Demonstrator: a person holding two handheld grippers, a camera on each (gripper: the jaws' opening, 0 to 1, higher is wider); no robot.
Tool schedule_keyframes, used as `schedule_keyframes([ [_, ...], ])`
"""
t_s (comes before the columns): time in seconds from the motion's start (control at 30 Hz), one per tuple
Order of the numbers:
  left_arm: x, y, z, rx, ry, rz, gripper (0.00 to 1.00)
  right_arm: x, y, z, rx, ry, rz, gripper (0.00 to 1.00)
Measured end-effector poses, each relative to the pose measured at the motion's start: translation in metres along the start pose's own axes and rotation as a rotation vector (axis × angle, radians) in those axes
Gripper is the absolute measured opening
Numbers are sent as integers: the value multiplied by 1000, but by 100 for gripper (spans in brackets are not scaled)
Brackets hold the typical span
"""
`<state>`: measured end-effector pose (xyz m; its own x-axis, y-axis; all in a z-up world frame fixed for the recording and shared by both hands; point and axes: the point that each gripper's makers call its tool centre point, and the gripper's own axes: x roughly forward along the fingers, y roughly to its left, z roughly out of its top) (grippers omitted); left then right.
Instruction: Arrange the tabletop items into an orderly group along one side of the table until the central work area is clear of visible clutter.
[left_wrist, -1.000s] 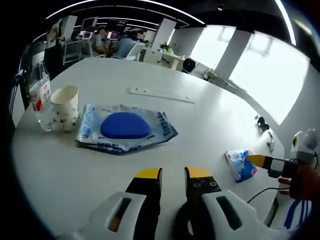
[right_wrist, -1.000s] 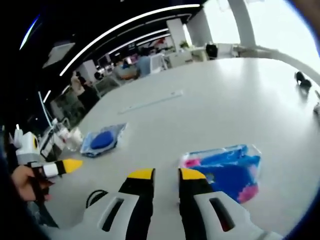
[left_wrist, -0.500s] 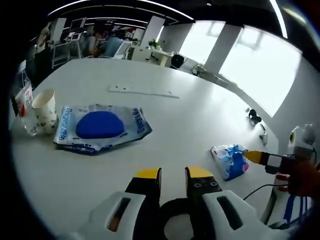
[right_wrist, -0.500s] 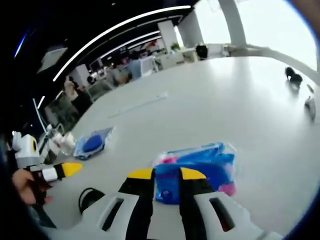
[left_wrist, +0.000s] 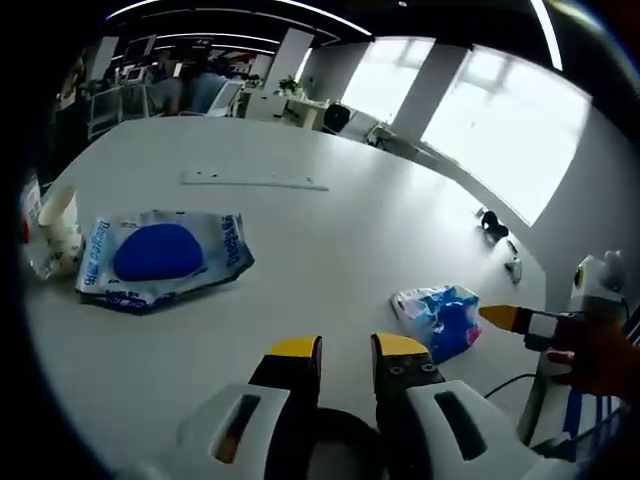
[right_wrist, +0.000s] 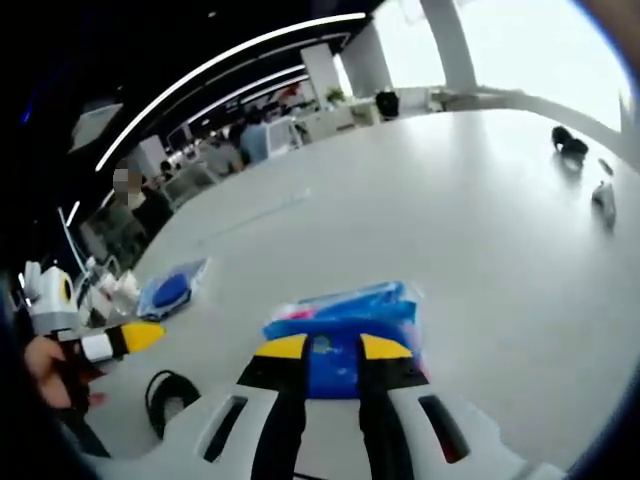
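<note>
The tabletop (left_wrist: 330, 230) carries two plastic packets: one with a blue pad (left_wrist: 160, 258) at nine o'clock, one blue-and-pink (left_wrist: 437, 317) at four. There is one paper cup (left_wrist: 60, 218), one long white strip (left_wrist: 254, 181), one black cable loop (right_wrist: 168, 393).

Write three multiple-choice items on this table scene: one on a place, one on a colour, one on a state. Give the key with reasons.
1. In the right gripper view, where is the small blue packet?
A. Straight ahead of the right gripper, at its tips
B. Beside the paper cup
C. On the ruler

2. What colour is the pad inside the large flat packet?
A. Red
B. Blue
C. Green

3. How do the left gripper jaws stand?
A. Clamped on the cup
B. Shut on the ruler
C. Slightly apart, holding nothing

Key: 1 A, the packet lies just past the yellow tips. 2 B, a blue oval shows through the wrapper. 3 C, a gap shows between the jaws above bare table.
</note>
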<state>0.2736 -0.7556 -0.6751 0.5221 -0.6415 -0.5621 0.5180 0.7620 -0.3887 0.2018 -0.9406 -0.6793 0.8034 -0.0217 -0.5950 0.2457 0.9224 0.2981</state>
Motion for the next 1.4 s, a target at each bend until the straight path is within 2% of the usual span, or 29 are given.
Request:
schedule_keyframes([
  [0.43,5,-11,-3,14,8,-6,18,-4,-7,1,7,-6,-2,15],
  [1.4,24,-41,-12,38,42,-55,18,-13,-37,2,33,-15,-52,15],
])
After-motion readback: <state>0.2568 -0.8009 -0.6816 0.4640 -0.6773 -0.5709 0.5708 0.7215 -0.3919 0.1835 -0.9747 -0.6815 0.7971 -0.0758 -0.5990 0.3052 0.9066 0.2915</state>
